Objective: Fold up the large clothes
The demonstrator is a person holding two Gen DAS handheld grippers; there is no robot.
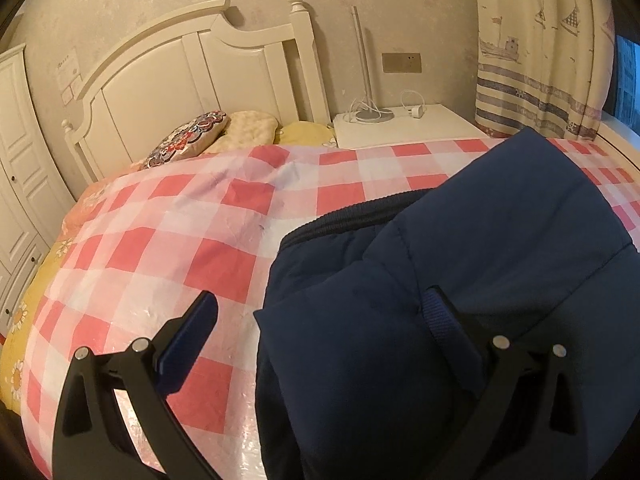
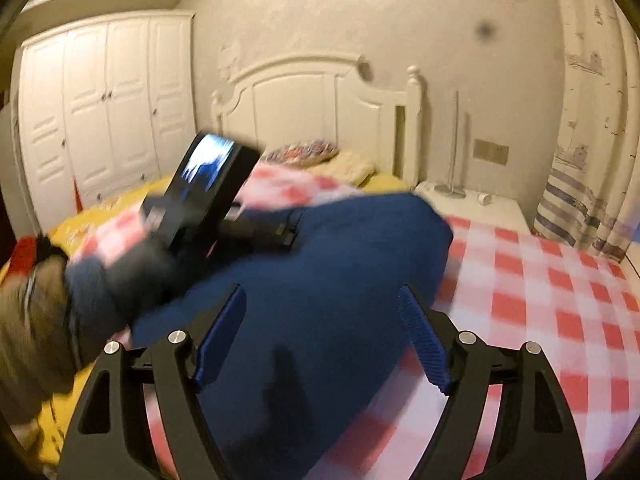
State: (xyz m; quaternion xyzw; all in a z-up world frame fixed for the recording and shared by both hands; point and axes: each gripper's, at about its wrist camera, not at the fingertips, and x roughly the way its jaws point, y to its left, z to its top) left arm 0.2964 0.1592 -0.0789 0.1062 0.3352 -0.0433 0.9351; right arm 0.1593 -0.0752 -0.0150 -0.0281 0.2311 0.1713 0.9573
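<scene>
A: Where is the garment?
B: The navy padded jacket [image 1: 460,280] lies folded in a thick bundle on the bed's checked cover [image 1: 160,220].

A: Fingers?
B: Left gripper [image 1: 320,312] spread wide, one finger on the jacket; right gripper [image 2: 320,320] parted, holding nothing.

A: Step?
B: Probably mid-fold; next calls for gripping an edge.

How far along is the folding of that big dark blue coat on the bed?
The dark blue padded coat already lies doubled into a thick bundle on the pink-and-white checked cover. Nothing is gripped just now: the right gripper hangs open over the bundle, and the left gripper is open too, one finger on the coat. Probably what remains is a last fold or tidying.
</scene>
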